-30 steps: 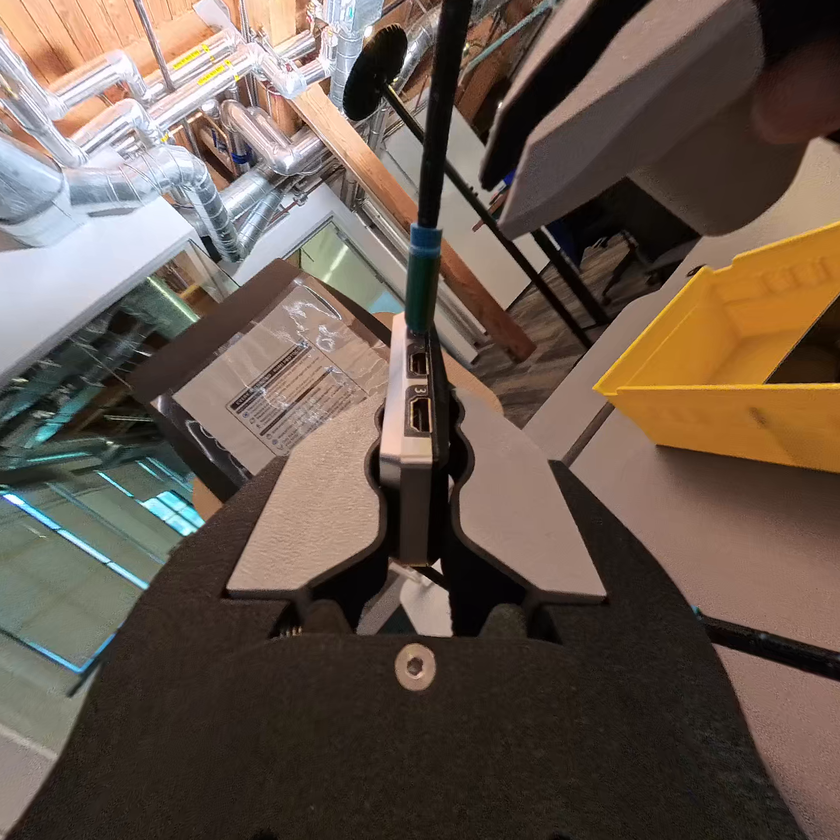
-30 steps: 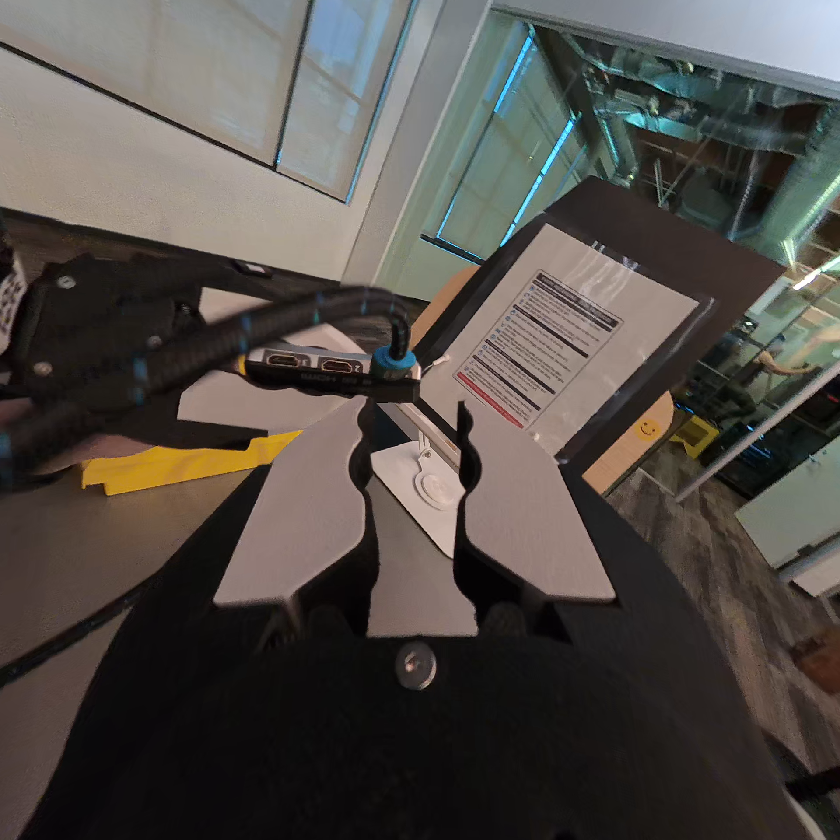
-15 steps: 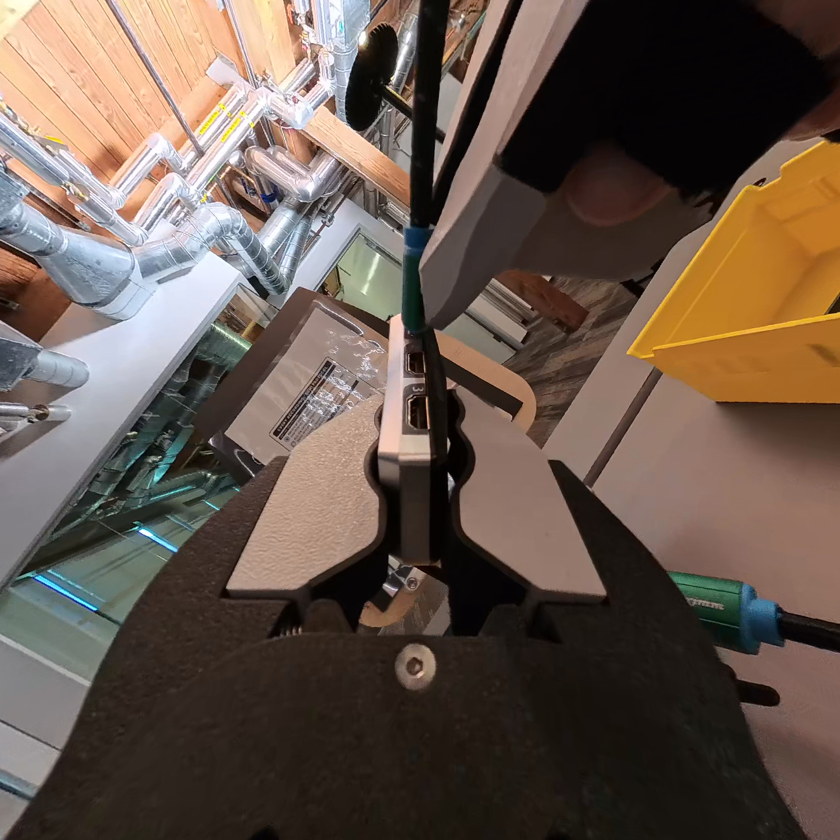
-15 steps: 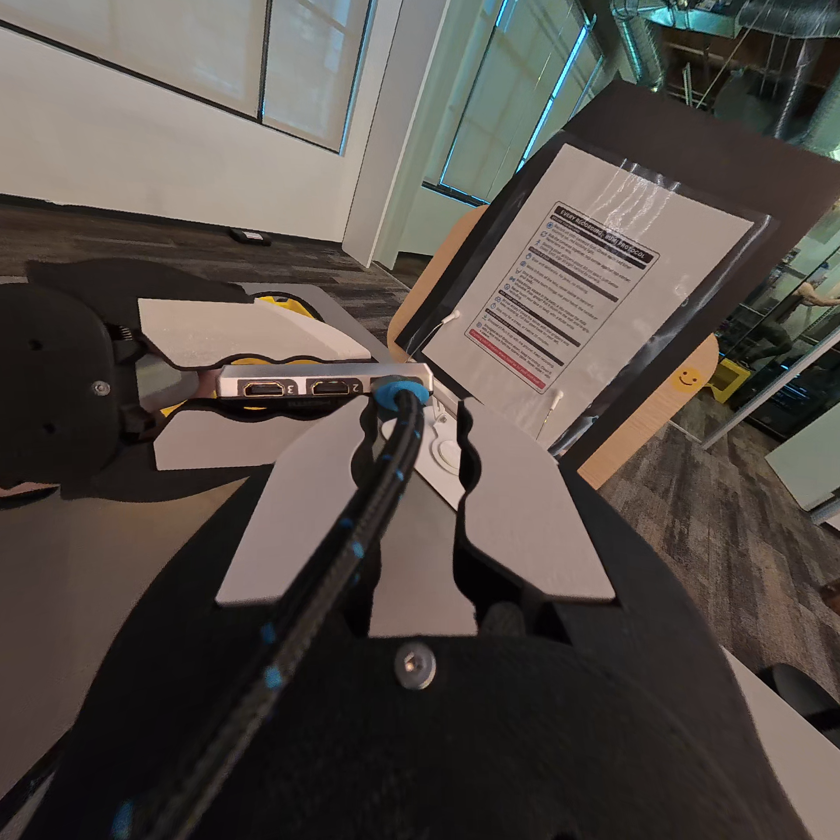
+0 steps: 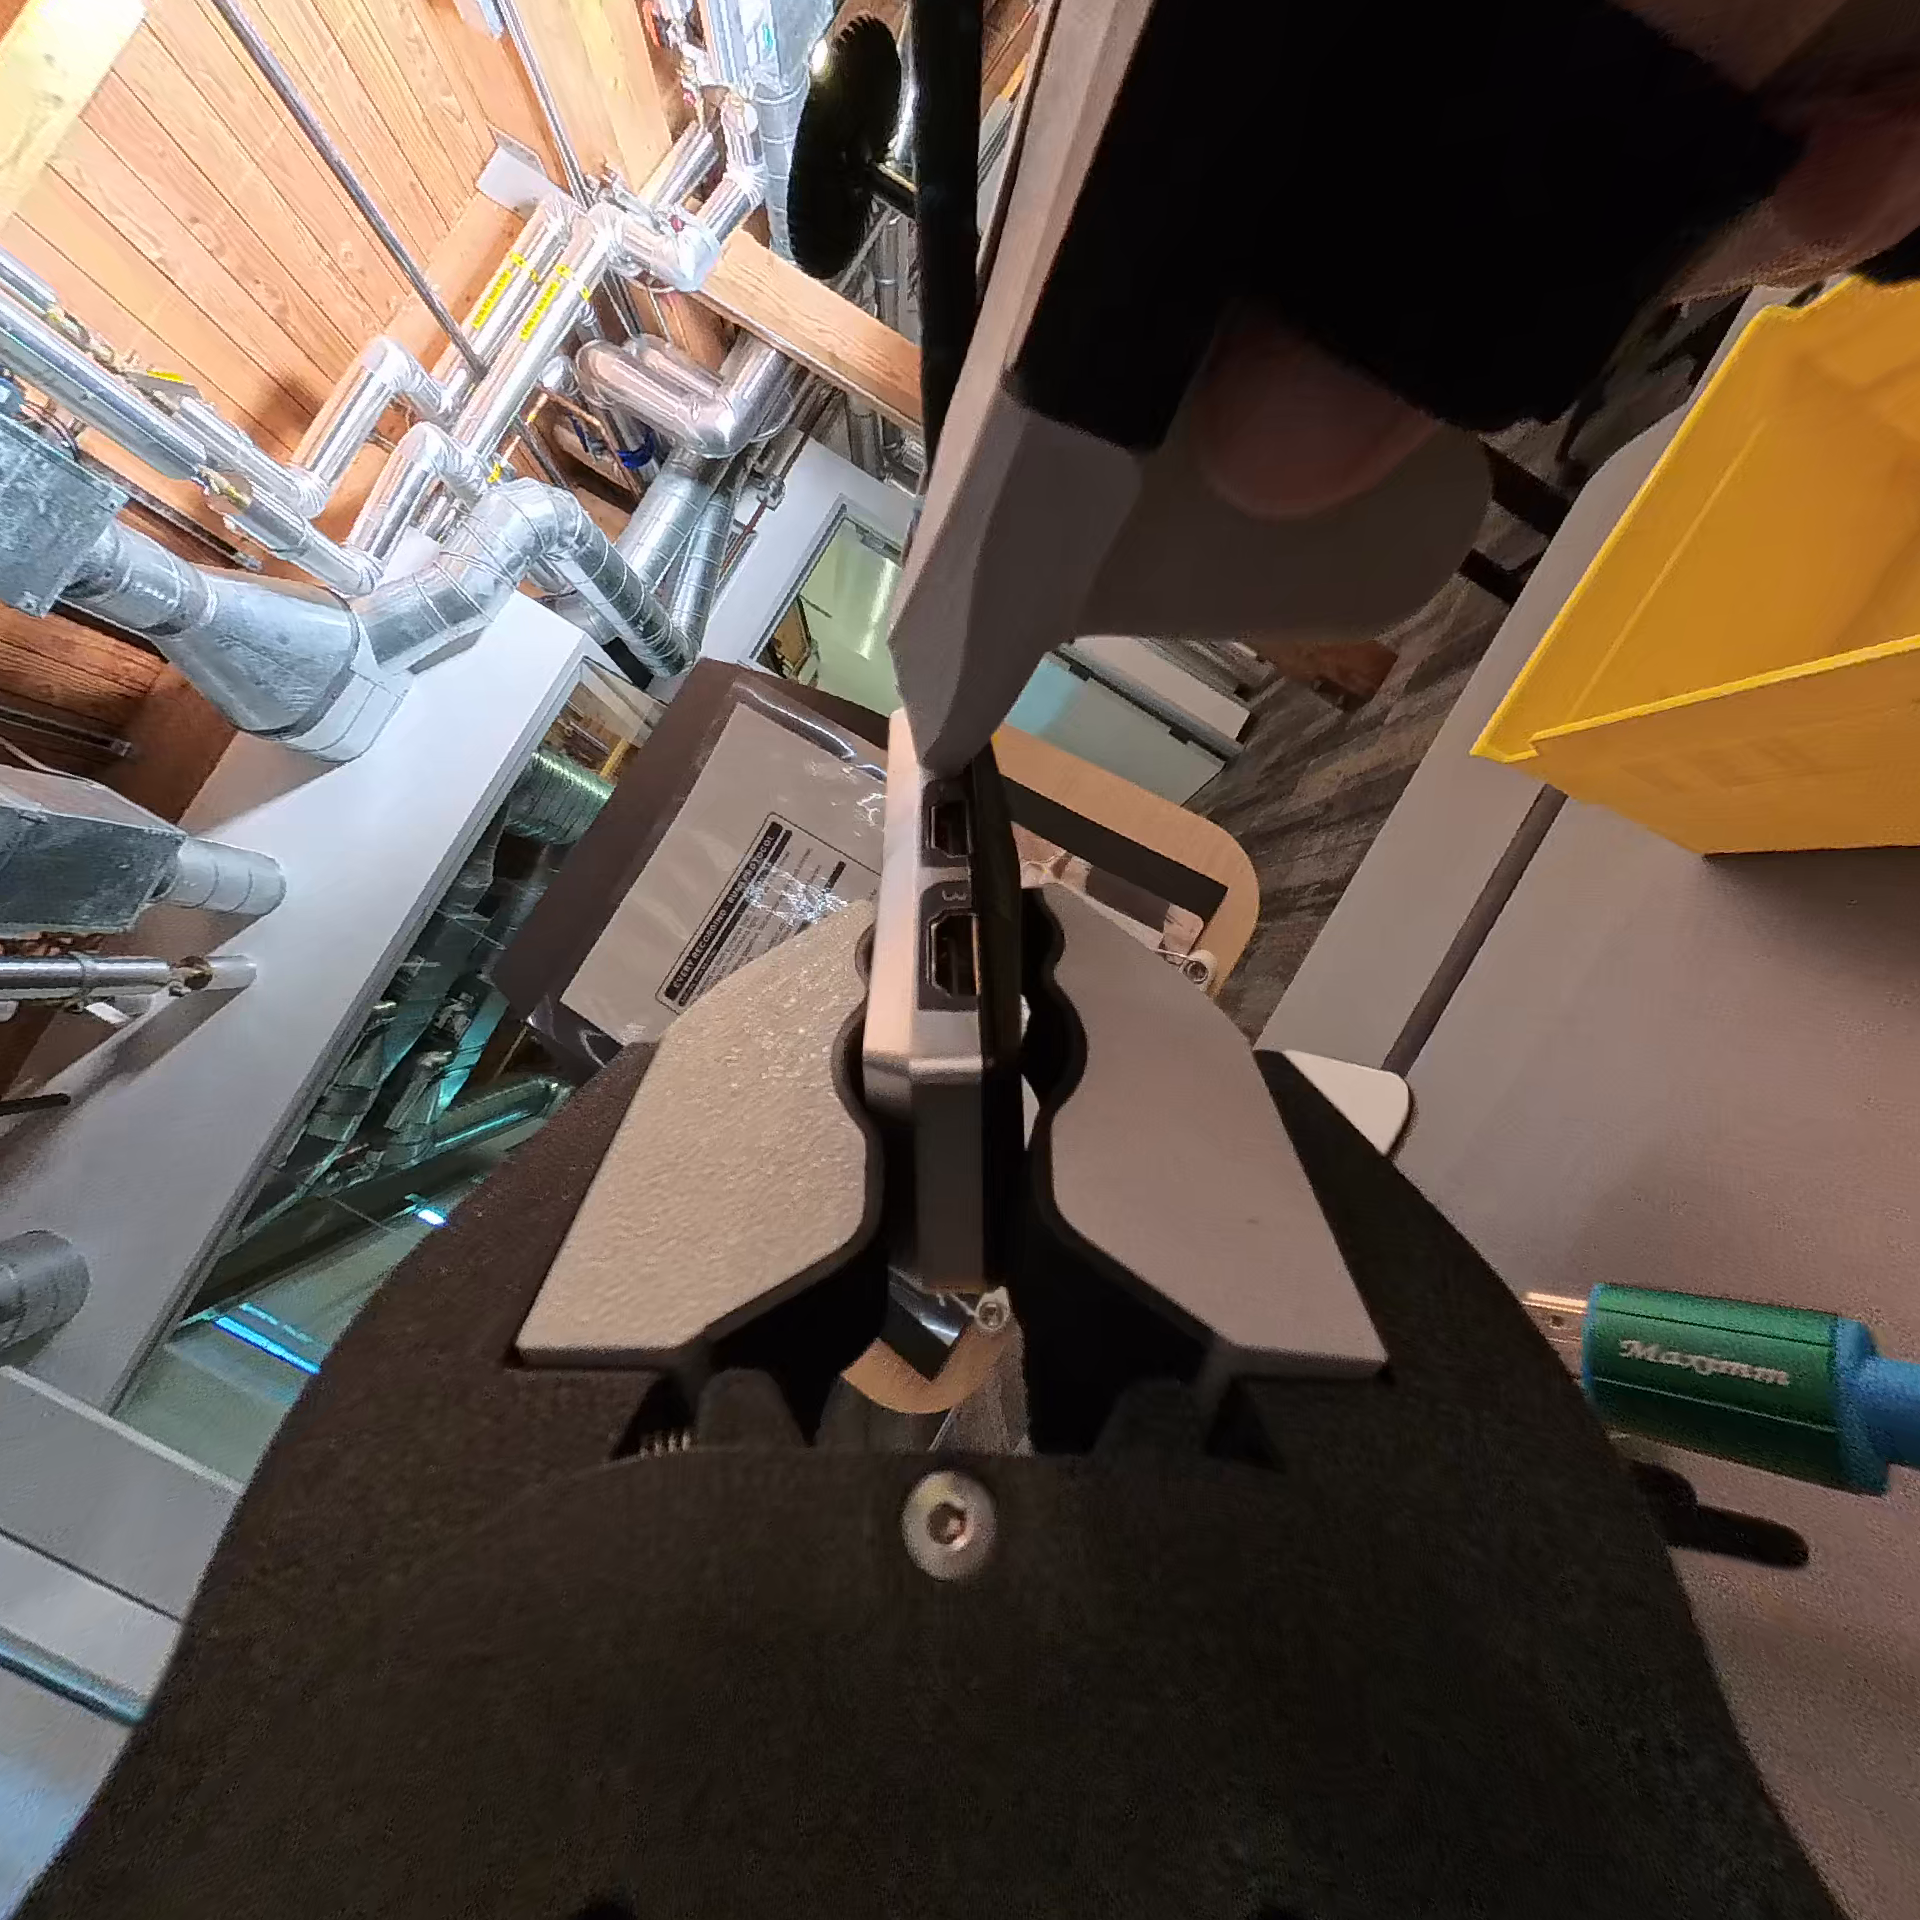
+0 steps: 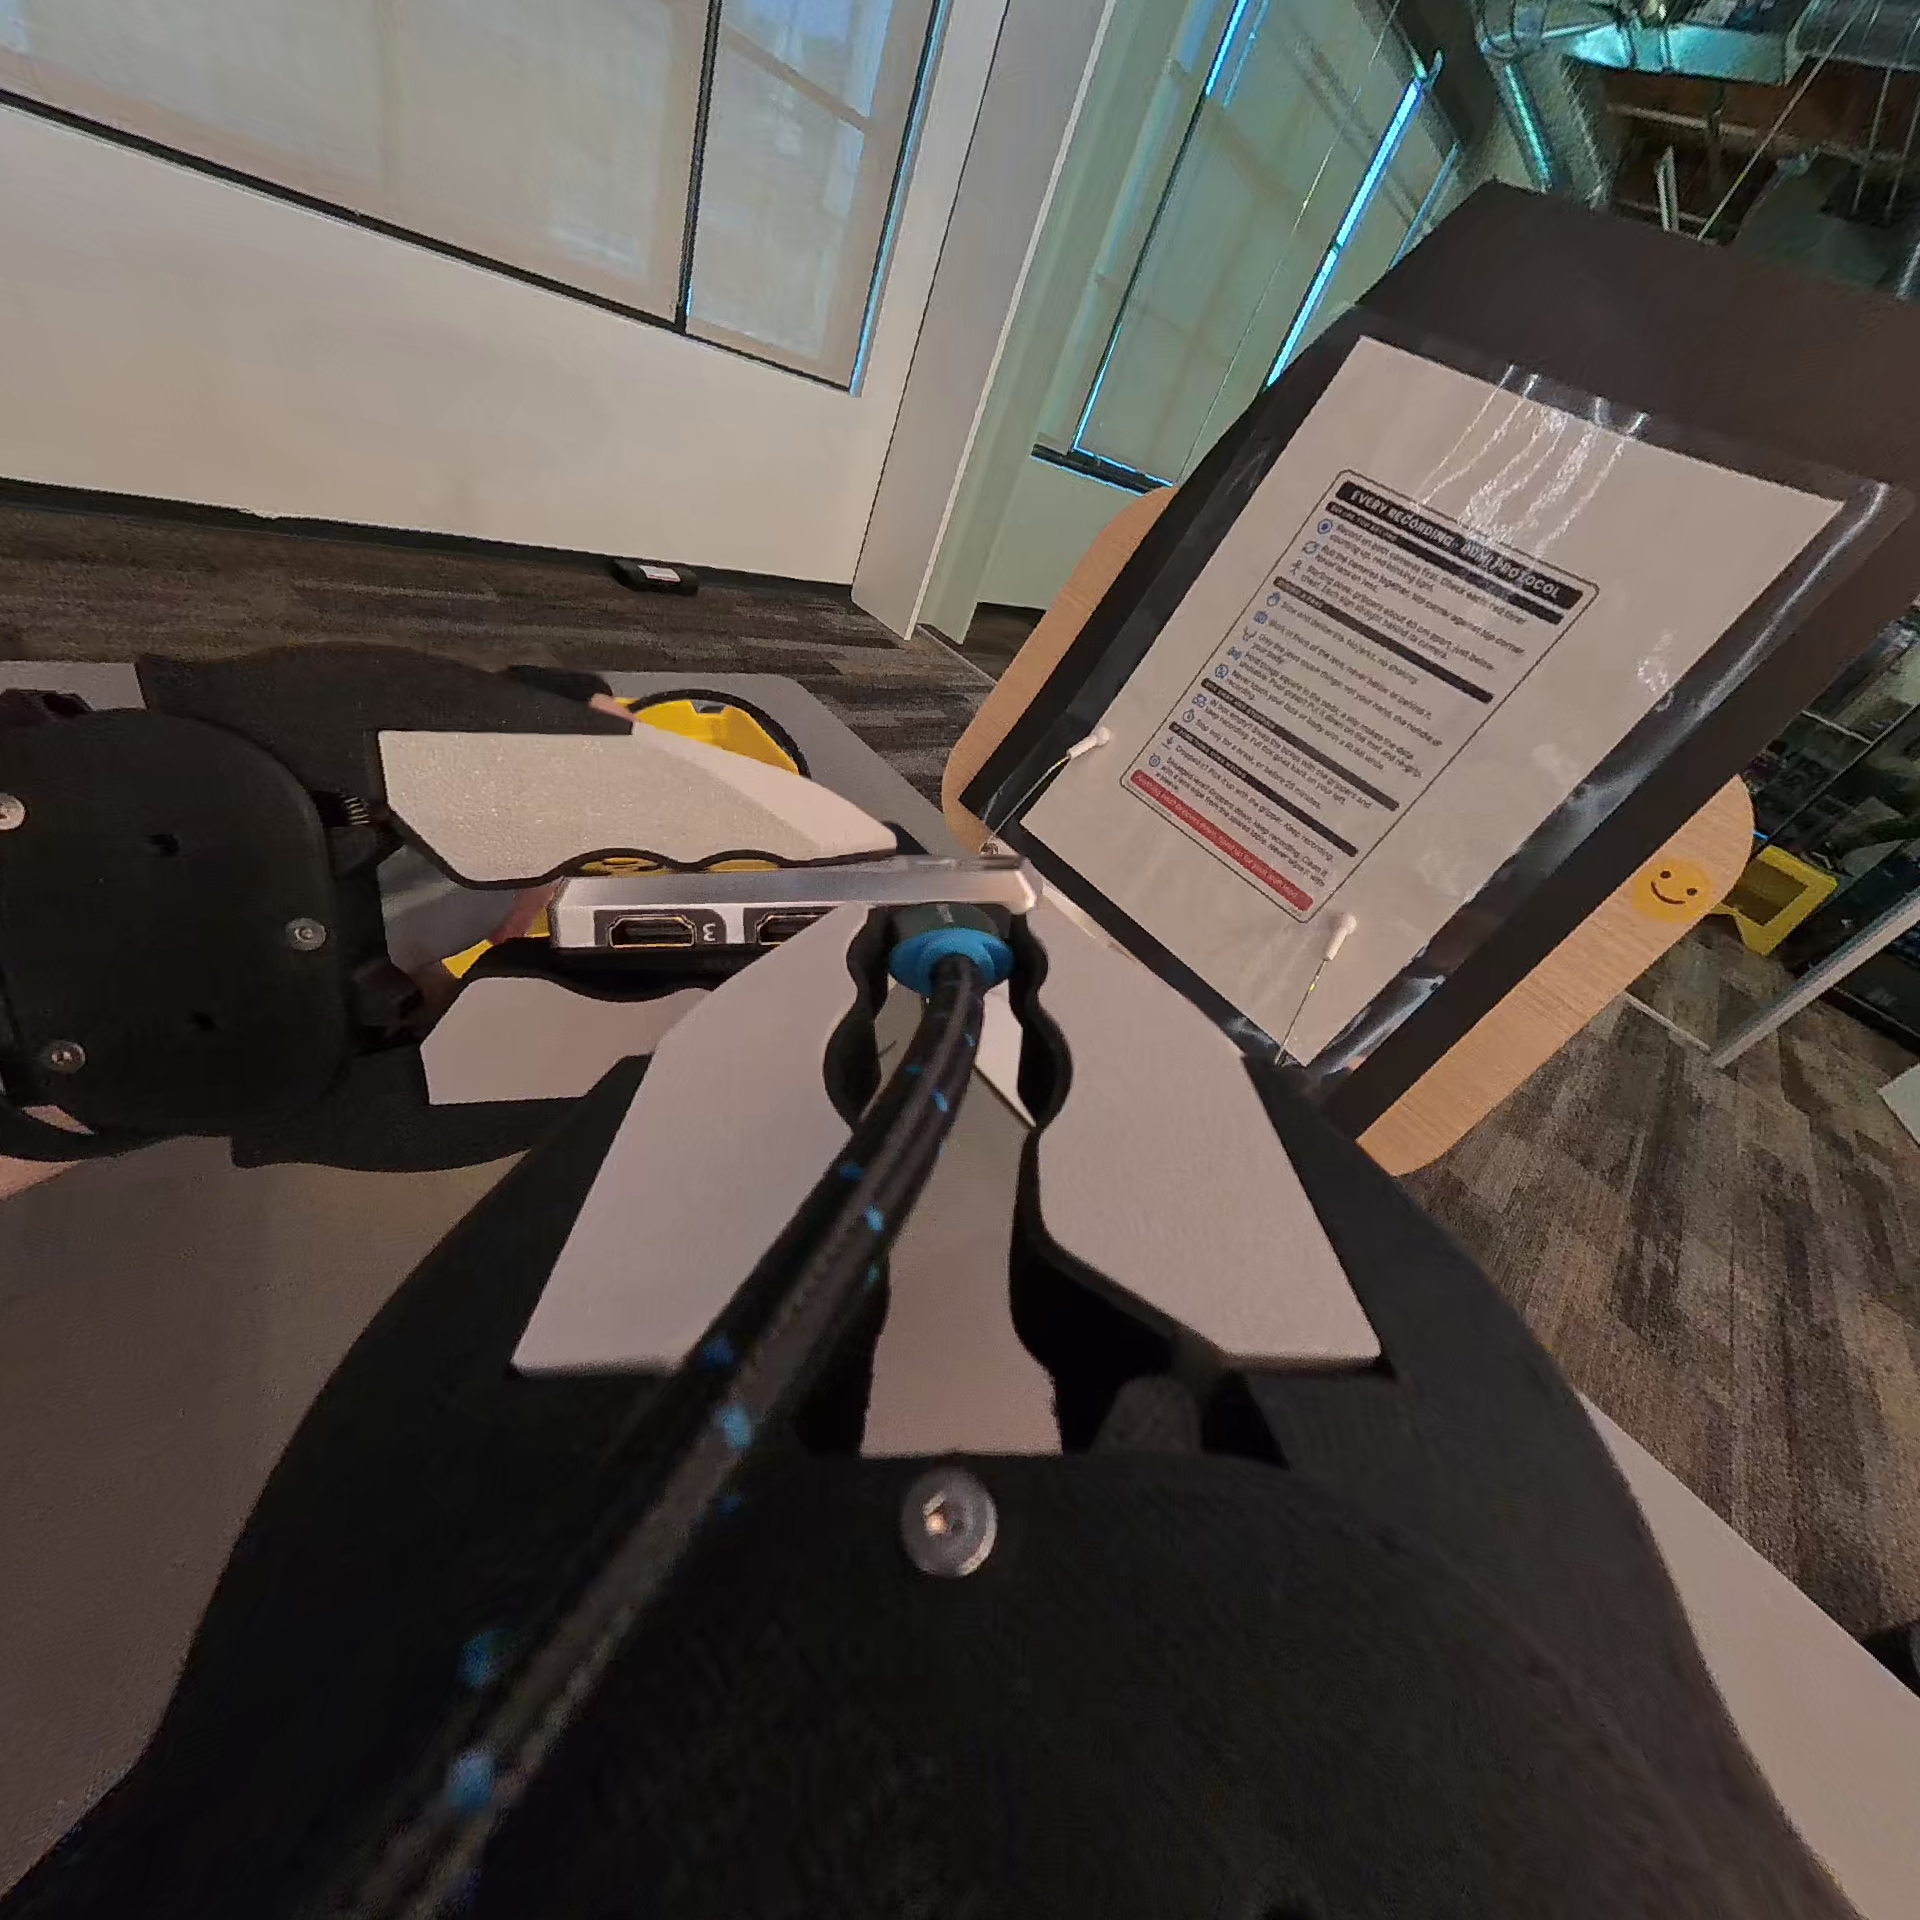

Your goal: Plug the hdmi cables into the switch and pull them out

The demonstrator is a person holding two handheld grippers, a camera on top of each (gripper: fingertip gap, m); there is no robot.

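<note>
My left gripper (image 5: pixel 951 935) is shut on a silver HDMI switch (image 5: pixel 925 1143) and holds it edge-on above the grey table, with two empty ports facing me. In the right wrist view the switch (image 6: pixel 790 888) lies flat between the left gripper's fingers (image 6: pixel 623 800). A green HDMI plug with a blue collar (image 6: pixel 940 951) sits in the switch's end port, and its black braided cable (image 6: pixel 894 1143) runs back over my right gripper (image 6: pixel 940 925), which is closed around the plug. In the left wrist view that gripper's finger (image 5: pixel 987 623) hides the plug.
A second green plug with a blue collar (image 5: pixel 1714 1371) lies on the grey table (image 5: pixel 1662 1039) at the right. A yellow bin (image 5: pixel 1714 675) stands farther right. A black board with a white printed sheet (image 6: pixel 1403 675) stands just behind the switch. My left and right fingertips are right by each other.
My right gripper has moved in along the cable to the plugged-in plug, and its fingers have narrowed around it. The left gripper has kept hold of the switch and tilted slightly.
</note>
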